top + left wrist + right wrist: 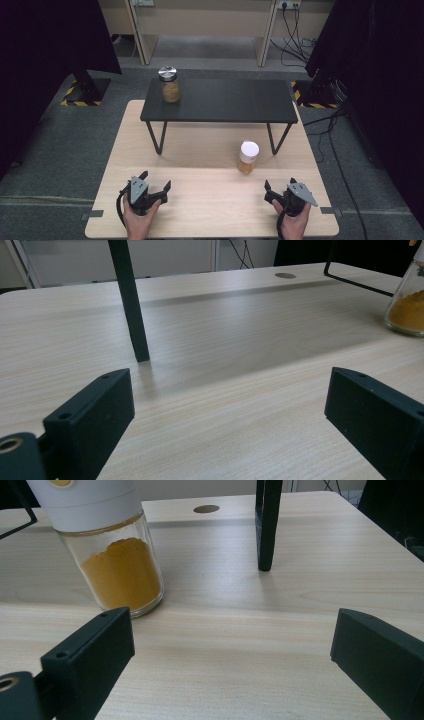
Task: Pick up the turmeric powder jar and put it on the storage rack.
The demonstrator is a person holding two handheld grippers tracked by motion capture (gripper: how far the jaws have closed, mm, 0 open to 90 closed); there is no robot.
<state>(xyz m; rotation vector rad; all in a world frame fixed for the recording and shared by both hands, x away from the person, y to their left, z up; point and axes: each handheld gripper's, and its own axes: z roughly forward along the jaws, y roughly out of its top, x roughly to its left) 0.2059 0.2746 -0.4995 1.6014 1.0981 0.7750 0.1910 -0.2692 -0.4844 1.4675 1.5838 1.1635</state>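
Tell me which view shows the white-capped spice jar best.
The right gripper view: the white-capped spice jar stands close, its orange powder plain. The high view shows it small on the wooden table; the left gripper view catches its edge.

Both hands come in over the near edge of the worktop (210,200), well apart. The left hand (138,216) grips the left gripper (156,183) near the worktop's near left corner, jaws spread wide and pointing up and rightward. The right hand (294,223) holds the right gripper (279,189) near the near right corner, jaws likewise wide apart, holding nothing.
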